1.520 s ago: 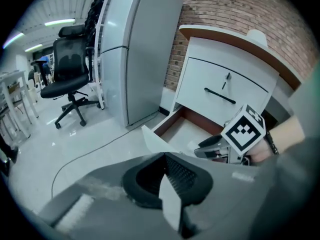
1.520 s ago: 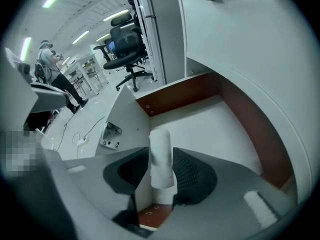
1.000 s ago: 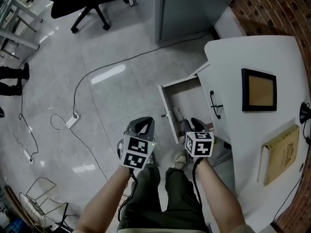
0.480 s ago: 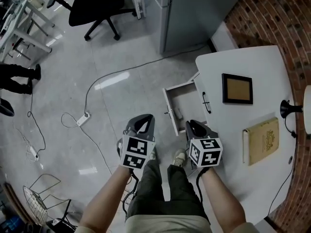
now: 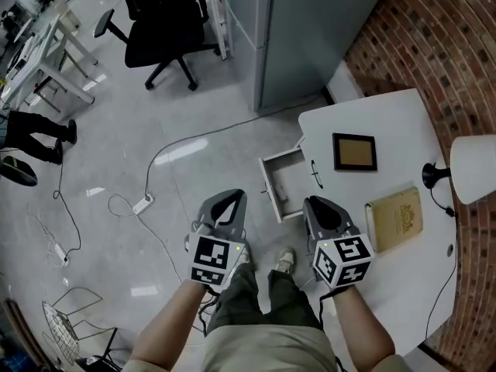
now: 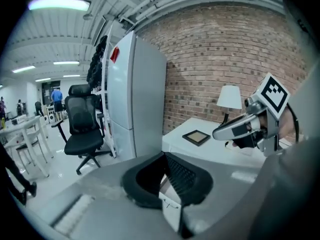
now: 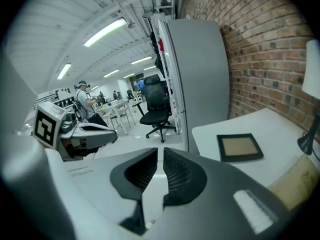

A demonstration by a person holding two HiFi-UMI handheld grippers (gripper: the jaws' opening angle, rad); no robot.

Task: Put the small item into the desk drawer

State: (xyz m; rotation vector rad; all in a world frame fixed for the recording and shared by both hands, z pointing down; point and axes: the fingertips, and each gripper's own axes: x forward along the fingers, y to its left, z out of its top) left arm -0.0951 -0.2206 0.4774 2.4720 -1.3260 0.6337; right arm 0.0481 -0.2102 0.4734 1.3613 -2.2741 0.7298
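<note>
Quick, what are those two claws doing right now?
Left gripper: shut, empty.
Right gripper: closing, narrow gap left, nothing between the jaws.

The white round-cornered desk [image 5: 403, 115] carries a black-framed picture with a tan centre [image 5: 354, 151], a tan hardcover book [image 5: 395, 218] and a white-shaded lamp on a black stem [image 5: 474, 169]. The desk's open drawer [image 5: 288, 178] is white. Behind the desk is a red-brown brick wall with pale mortar lines [image 5: 418, 37]. Beside the desk stands a plain grey metal cabinet [image 5: 310, 22]. The floor around the desk is glossy pale grey tile [image 5: 116, 130].

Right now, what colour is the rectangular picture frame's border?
Black; picture frame shows best in head view.
</note>
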